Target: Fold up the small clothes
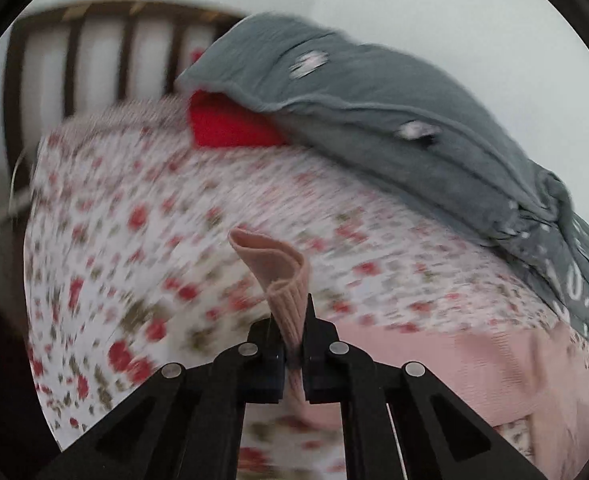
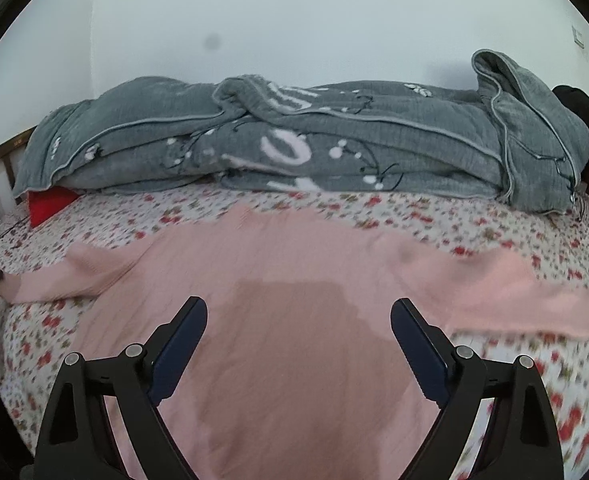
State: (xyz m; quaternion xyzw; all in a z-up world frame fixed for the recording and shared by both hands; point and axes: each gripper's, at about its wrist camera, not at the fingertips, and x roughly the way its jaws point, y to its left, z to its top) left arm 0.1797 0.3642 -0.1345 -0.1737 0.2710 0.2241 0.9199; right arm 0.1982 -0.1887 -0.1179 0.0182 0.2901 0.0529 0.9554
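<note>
Left hand-held gripper (image 1: 292,332) angled down, clenched on pink sweater cuff (image 1: 278,276); right hand-held gripper (image 2: 298,344) released above sweater.

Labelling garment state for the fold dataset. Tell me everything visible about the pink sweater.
The pink sweater is a pale pink ribbed knit, spread flat on the floral bedspread with both sleeves out to the sides. A darker patch, possibly shadow, covers its middle. The left gripper is shut on the cuff of one sleeve, which stands up folded between its fingers. The right gripper hangs open over the body, not touching it.
</note>
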